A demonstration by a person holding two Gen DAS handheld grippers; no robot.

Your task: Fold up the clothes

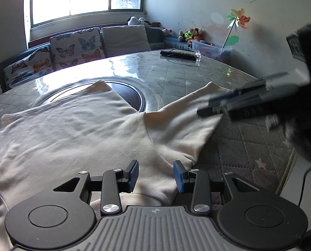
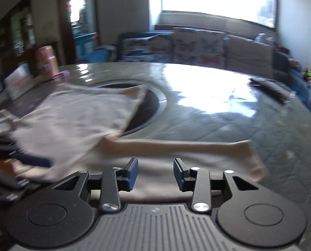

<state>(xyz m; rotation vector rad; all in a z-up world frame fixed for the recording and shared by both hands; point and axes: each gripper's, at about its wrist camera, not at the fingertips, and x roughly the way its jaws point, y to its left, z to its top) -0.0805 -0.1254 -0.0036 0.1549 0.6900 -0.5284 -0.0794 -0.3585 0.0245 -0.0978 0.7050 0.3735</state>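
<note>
A cream long-sleeved shirt (image 1: 76,133) lies spread flat on the table, one sleeve (image 1: 186,115) stretched out to the right. My left gripper (image 1: 156,174) is open, just above the shirt near its shoulder. My right gripper (image 2: 156,173) is open above the sleeve (image 2: 186,148), which runs across in front of it. The right gripper also shows, blurred, in the left wrist view (image 1: 234,104) over the sleeve's end. The left gripper appears blurred at the left edge of the right wrist view (image 2: 19,163). The shirt body (image 2: 76,113) lies to the left there.
The table (image 1: 249,144) has a quilted grey cover under clear plastic, with a dark round inset (image 1: 132,96) partly under the shirt. A black flat object (image 1: 178,54) lies at the far side. A pink canister (image 2: 46,60) and boxes stand at the far left. A sofa with butterfly cushions (image 1: 78,48) is behind.
</note>
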